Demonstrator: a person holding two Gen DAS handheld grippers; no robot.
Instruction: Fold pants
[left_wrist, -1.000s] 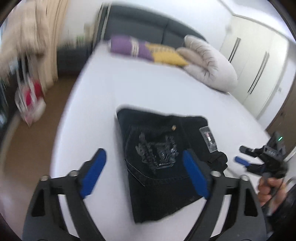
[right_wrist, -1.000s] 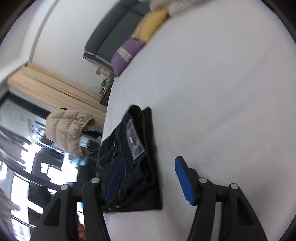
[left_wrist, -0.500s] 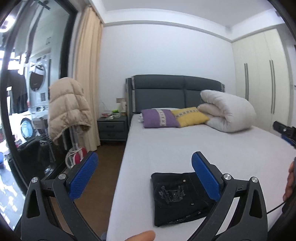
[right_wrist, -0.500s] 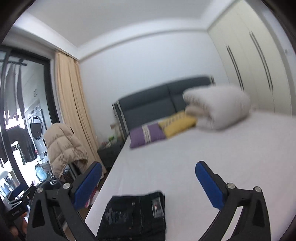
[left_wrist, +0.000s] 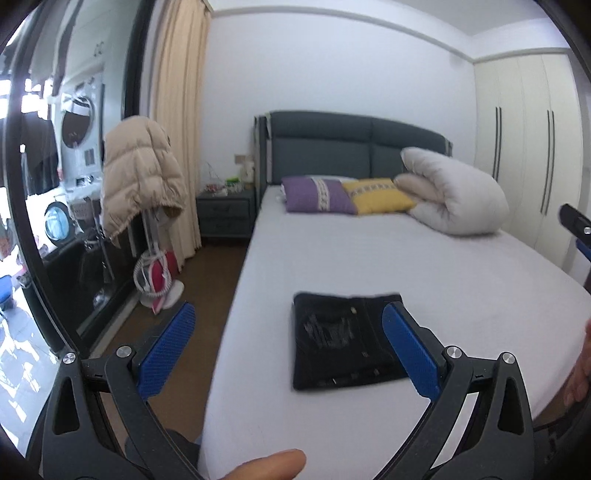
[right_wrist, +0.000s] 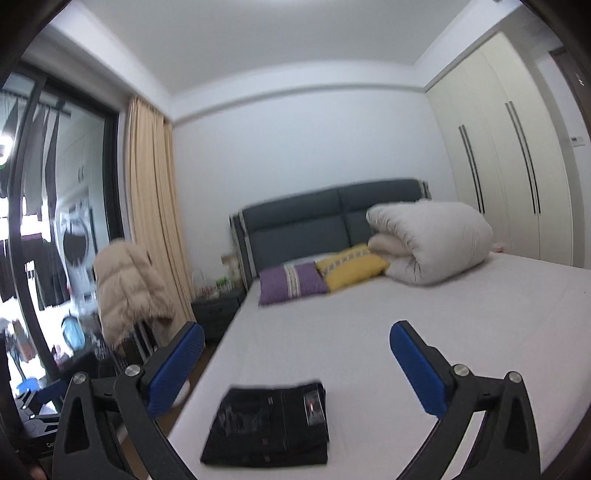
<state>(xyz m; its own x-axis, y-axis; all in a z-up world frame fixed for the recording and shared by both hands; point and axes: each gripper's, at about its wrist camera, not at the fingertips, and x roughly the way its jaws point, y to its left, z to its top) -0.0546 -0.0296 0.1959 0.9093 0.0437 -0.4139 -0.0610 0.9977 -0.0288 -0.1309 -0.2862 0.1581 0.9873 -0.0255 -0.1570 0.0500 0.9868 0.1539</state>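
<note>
The black pants (left_wrist: 341, 341) lie folded into a flat rectangle near the foot of the white bed (left_wrist: 424, 258); they also show in the right wrist view (right_wrist: 269, 424). My left gripper (left_wrist: 288, 349) is open and empty, held back from the bed and above the pants. My right gripper (right_wrist: 295, 363) is open and empty, also held back and raised. A part of the right gripper shows at the right edge of the left wrist view (left_wrist: 576, 225).
A purple pillow (left_wrist: 317, 194), a yellow pillow (left_wrist: 376, 195) and a rolled white duvet (left_wrist: 450, 192) lie at the grey headboard. A beige jacket (left_wrist: 140, 177) hangs on a stand left of the bed. Wardrobes (left_wrist: 528, 166) stand at the right. Brown floor lies left of the bed.
Both grippers have pulled back and tilted up from just over the pants to a level view of the room. The pants lie still on the bed.
</note>
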